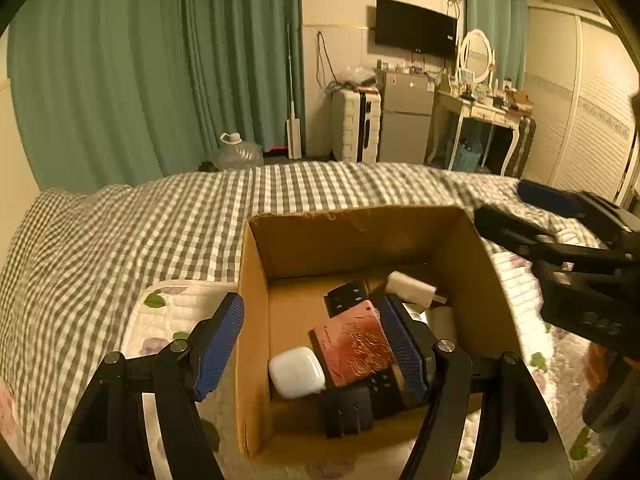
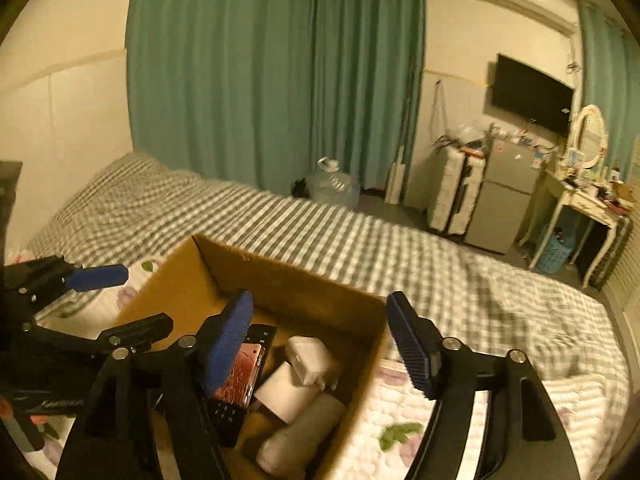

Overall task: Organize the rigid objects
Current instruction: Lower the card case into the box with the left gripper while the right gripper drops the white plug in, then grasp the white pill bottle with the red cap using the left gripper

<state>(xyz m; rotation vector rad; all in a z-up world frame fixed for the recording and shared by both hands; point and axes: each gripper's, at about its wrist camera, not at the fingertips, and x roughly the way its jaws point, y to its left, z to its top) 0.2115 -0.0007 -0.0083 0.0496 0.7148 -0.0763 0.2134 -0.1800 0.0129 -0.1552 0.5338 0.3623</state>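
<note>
Both the left hand-held gripper (image 1: pixel 316 344) and the right hand-held gripper (image 2: pixel 324 344) stand spread and empty over the open brown cardboard box (image 1: pixel 352 236) on the grey-checked bed (image 1: pixel 120 224), partly screening its contents: a white earbud case (image 1: pixel 296 372), a pink phone (image 1: pixel 352 344), black brackets (image 1: pixel 348 294), a white charger (image 2: pixel 308 356). Beyond stand 1 white suitcase (image 1: pixel 354 128) and a grey fridge (image 1: pixel 406 120).

The cardboard box (image 1: pixel 256 320) stands open-topped, its floor crowded with a white case (image 1: pixel 296 372), pink phone (image 1: pixel 352 344) and charger (image 1: pixel 410 288); checked bedding (image 1: pixel 160 220) around lies bare
</note>
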